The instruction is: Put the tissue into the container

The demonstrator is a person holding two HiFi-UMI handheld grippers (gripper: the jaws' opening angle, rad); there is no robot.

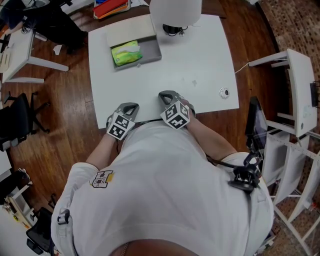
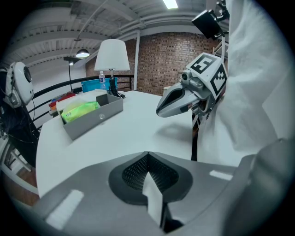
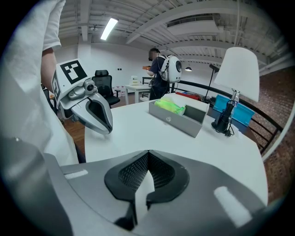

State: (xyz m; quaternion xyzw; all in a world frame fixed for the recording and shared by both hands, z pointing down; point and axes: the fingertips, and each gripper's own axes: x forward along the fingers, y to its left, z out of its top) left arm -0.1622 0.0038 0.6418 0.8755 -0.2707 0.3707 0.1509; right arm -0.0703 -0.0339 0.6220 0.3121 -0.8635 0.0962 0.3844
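Note:
The green tissue pack lies inside the grey open container at the far left of the white table. Both grippers rest at the table's near edge, close to my body and well short of the container. My left gripper is shut with nothing in it, and so is my right gripper. In the left gripper view its own jaws meet, the container with the tissue stands ahead to the left, and the right gripper is alongside. The right gripper view shows shut jaws, the container, the tissue and the left gripper.
A white-shaded lamp stands at the table's far edge, right of the container. A small round object lies near the right edge. A white rack stands to the right, and a desk and office chair to the left. A person stands far behind.

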